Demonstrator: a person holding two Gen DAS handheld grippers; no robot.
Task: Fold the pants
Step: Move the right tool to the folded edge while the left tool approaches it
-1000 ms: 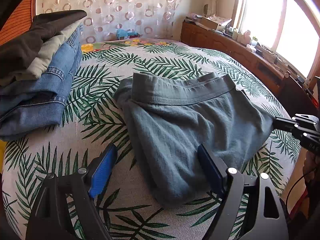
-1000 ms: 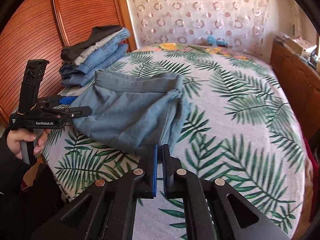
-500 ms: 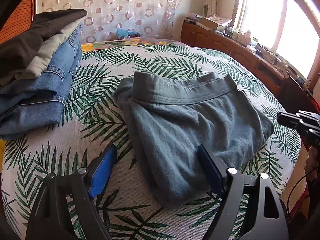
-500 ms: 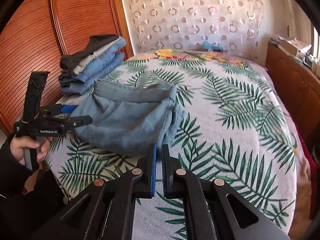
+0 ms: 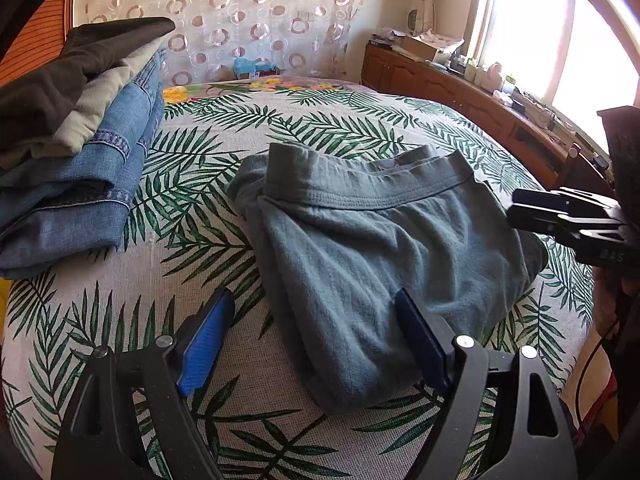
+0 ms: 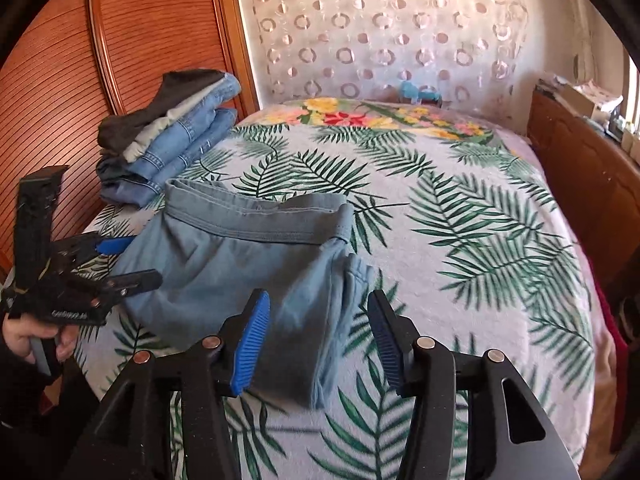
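The bed, spread with a palm-leaf cover, fills both views and carries everything. In the upper left of each frame sits a stack of folded clothes, mostly denim, well apart from the work.

The pants, a grey-blue knit pair already doubled into a rough rectangle, lie in the middle of the left wrist view and left of centre in the right wrist view, waistband toward the top of the frame. They look light, soft and limp, likely to sag and slide out of line when lifted, so a pinch through all layers at a corner or along the thick waistband seam should hold best; the near folded edge is the loosest part.

The left gripper hangs released, its fingers spread wide with the near corner of the cloth between them but unpressed. The right gripper is opening its fingers over the pants' lower right edge, gripping nothing.
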